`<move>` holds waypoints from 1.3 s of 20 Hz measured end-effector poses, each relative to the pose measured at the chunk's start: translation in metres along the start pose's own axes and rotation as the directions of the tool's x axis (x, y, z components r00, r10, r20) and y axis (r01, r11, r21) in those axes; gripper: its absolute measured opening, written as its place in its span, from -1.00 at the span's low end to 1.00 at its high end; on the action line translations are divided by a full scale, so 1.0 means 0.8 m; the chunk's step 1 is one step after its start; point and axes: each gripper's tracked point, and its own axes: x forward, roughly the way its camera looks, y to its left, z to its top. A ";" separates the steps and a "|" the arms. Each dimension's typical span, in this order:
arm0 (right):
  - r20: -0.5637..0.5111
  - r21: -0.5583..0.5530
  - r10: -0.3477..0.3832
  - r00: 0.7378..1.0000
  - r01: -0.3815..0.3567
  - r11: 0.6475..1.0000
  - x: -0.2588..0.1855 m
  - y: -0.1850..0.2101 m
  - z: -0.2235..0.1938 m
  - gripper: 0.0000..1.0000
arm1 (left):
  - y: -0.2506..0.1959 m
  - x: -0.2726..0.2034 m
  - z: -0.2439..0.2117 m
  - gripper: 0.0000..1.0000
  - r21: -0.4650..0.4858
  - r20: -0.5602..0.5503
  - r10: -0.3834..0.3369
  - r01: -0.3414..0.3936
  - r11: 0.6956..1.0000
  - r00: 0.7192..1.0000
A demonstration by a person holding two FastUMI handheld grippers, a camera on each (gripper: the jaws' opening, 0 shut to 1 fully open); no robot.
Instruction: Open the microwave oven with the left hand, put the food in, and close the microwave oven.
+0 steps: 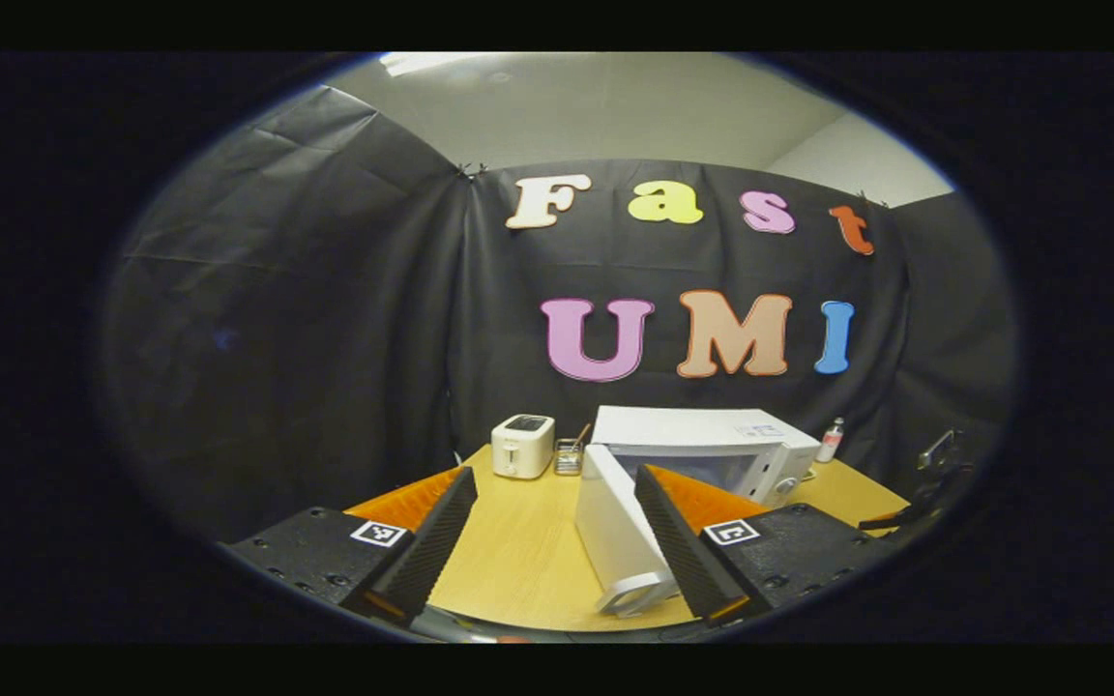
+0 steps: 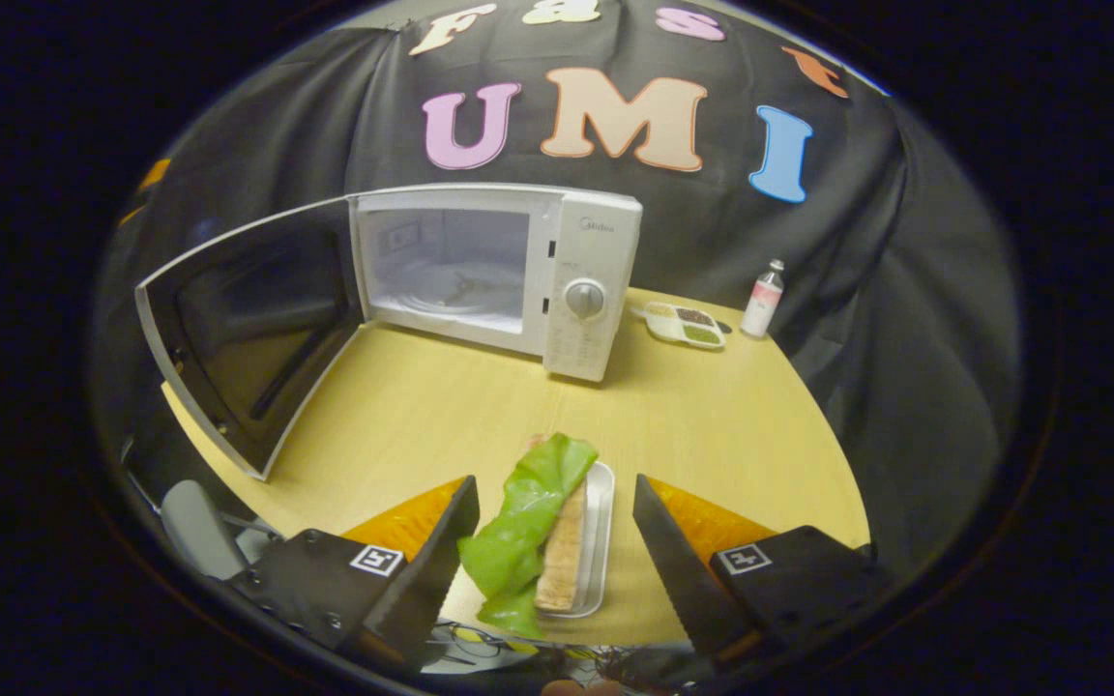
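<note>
the right claw (image 2: 552, 541) is wide open, and the food (image 2: 538, 527) on its small white tray (image 2: 600, 541) lies on the bench (image 2: 712, 435) between the 2 fingers, not touching them. the microwave (image 2: 494, 271) stands farther back with its door (image 2: 238, 338) swung open. the left claw (image 1: 552, 541) is wide open too, holding nothing, with the door's edge just beside 1 finger.

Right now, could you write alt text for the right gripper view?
Open tongs frame a white tray holding a green leaf and bread on a wooden table. Behind stands a white microwave, its door swung open.
</note>
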 end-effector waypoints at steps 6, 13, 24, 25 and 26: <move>-0.072 0.031 0.008 0.997 -0.006 1.000 0.017 0.003 -0.032 1.00 | -0.005 0.006 0.003 0.91 0.005 0.006 -0.017 0.017 1.000 1.000; -0.108 0.048 -0.003 0.994 0.008 0.999 0.029 0.000 -0.043 0.39 | -0.012 0.012 0.008 0.87 -0.007 0.024 -0.019 0.019 1.000 1.000; -0.078 0.077 -0.027 0.997 0.033 0.997 0.009 -0.014 -0.011 -0.15 | -0.027 0.030 0.010 0.89 -0.011 0.052 -0.037 0.038 0.999 0.998; -0.062 0.094 -0.032 0.998 0.038 0.995 0.009 -0.014 0.000 -0.17 | -0.029 0.031 0.009 0.87 -0.007 0.057 -0.047 0.047 0.999 0.997; -0.046 0.115 -0.032 0.998 0.037 0.993 0.010 -0.014 0.011 -0.17 | -0.029 0.030 0.009 0.89 0.001 0.063 -0.051 0.051 0.999 0.997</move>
